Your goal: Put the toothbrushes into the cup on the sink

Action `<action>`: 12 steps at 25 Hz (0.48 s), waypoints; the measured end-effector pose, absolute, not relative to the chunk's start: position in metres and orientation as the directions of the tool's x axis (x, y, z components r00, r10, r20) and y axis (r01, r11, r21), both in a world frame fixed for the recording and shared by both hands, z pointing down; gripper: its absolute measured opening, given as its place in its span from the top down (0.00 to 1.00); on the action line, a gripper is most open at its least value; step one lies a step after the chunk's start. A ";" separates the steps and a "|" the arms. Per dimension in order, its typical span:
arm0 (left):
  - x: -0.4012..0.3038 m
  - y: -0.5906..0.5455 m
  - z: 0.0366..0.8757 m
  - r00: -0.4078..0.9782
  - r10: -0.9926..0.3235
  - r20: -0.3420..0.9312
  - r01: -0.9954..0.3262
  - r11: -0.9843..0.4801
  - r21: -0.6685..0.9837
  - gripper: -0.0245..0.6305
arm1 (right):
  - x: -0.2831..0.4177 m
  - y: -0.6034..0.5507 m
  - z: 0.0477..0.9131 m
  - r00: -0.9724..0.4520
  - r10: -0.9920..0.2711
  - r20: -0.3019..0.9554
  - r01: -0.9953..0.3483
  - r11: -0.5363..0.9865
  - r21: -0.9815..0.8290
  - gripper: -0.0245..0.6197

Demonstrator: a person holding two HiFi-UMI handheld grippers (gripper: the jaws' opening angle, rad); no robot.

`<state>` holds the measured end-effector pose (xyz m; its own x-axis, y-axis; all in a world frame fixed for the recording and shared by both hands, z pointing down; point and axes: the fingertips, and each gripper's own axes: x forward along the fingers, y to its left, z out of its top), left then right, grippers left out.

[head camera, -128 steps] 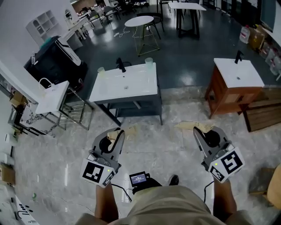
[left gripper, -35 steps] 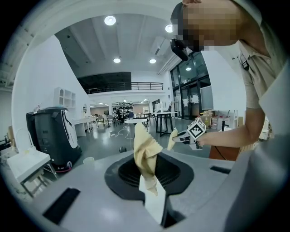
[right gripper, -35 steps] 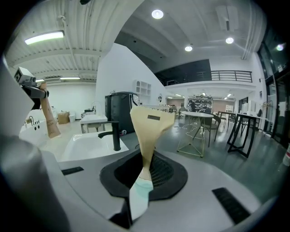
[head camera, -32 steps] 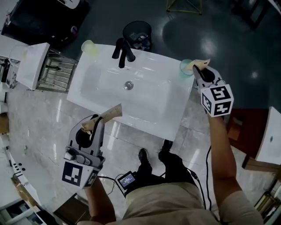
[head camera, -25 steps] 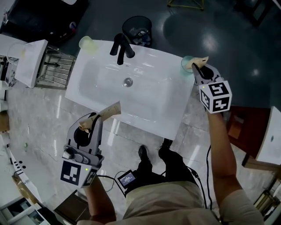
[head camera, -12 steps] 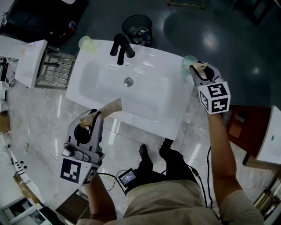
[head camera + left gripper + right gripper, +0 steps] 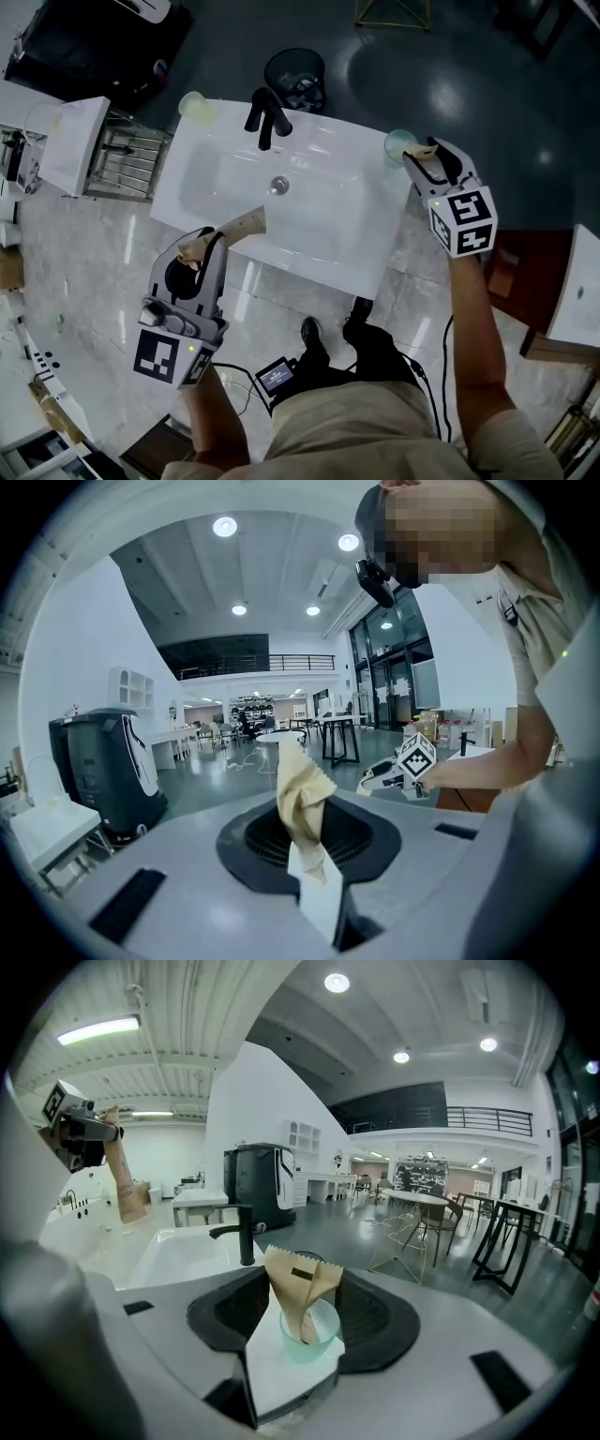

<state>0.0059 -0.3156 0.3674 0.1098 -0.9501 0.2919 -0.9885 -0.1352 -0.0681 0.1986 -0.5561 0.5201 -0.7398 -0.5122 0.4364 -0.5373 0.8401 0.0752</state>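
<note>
My right claw (image 7: 424, 161) has just opened wide, empty; one wrapped toothbrush (image 7: 299, 1287) stands in the cup (image 7: 314, 1340) just ahead. My left claw (image 7: 220, 239) pinches the other toothbrush (image 7: 242, 225).

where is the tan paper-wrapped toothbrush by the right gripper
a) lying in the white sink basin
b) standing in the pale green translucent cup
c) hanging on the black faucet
b: the right gripper view shows the toothbrush standing in the cup, and the jaws of the right gripper have just opened, clear of it.
</note>
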 end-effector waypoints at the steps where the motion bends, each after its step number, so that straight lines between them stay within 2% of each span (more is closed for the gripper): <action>1: 0.007 -0.316 0.361 0.117 -0.954 0.275 -0.988 -0.140 -0.064 0.88 | 0.200 -0.554 0.514 -0.743 -0.513 0.430 -0.536 0.841 0.077 0.63; 12: -0.006 -0.283 0.323 0.086 -0.964 0.253 -0.986 -0.119 -0.118 0.88 | 0.206 -0.536 0.490 -0.749 -0.499 0.435 -0.513 0.853 0.096 0.62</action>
